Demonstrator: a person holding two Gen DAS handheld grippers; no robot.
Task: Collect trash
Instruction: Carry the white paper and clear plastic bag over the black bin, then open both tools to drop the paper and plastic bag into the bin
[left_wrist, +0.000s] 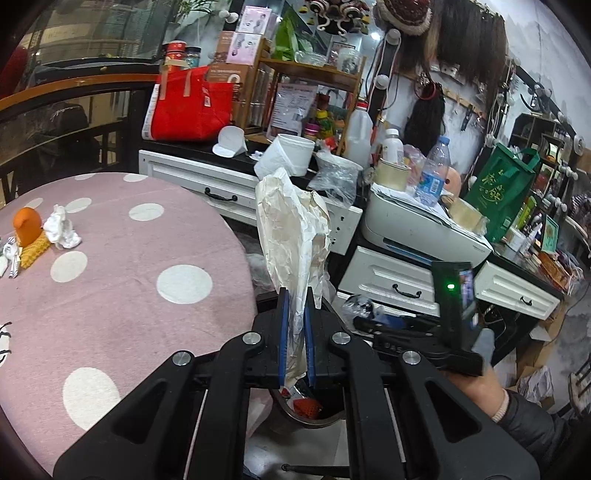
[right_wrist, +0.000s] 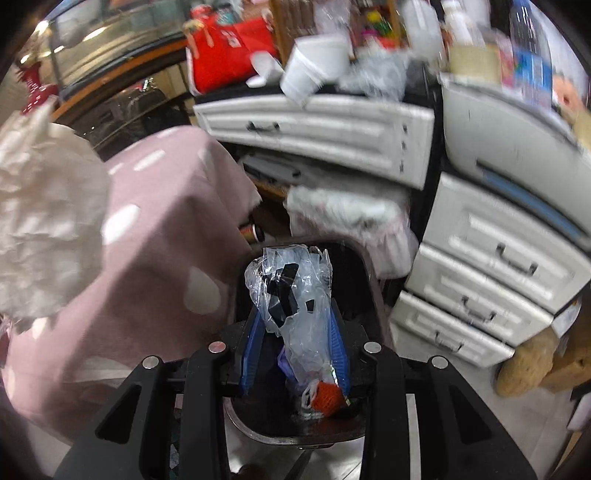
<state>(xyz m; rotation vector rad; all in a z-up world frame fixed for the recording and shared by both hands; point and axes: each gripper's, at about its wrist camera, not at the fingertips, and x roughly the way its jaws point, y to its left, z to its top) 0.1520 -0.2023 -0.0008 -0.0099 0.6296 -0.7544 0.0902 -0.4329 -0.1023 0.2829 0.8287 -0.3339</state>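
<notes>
My left gripper (left_wrist: 295, 295) is shut on a crumpled white paper bag (left_wrist: 293, 229), held upright beside the pink dotted table (left_wrist: 122, 295) and above a dark trash bin (left_wrist: 314, 410). The same paper shows at the left of the right wrist view (right_wrist: 40, 221). My right gripper (right_wrist: 295, 310) holds a clear plastic wrapper (right_wrist: 295, 295) between its blue fingers, directly over the bin (right_wrist: 295, 432), which holds red and mixed trash. On the table lie a crumpled tissue (left_wrist: 61, 227), an orange object (left_wrist: 27, 225) and a yellow piece (left_wrist: 35, 249).
White drawer cabinets (left_wrist: 221, 188) and a printer (left_wrist: 421, 225) stand behind, their tops crowded with bottles, cups and bags. A red bag (left_wrist: 192, 103) sits at the back. The right gripper's body (left_wrist: 454, 314) is at my right. A fluffy stool (right_wrist: 351, 218) is behind the bin.
</notes>
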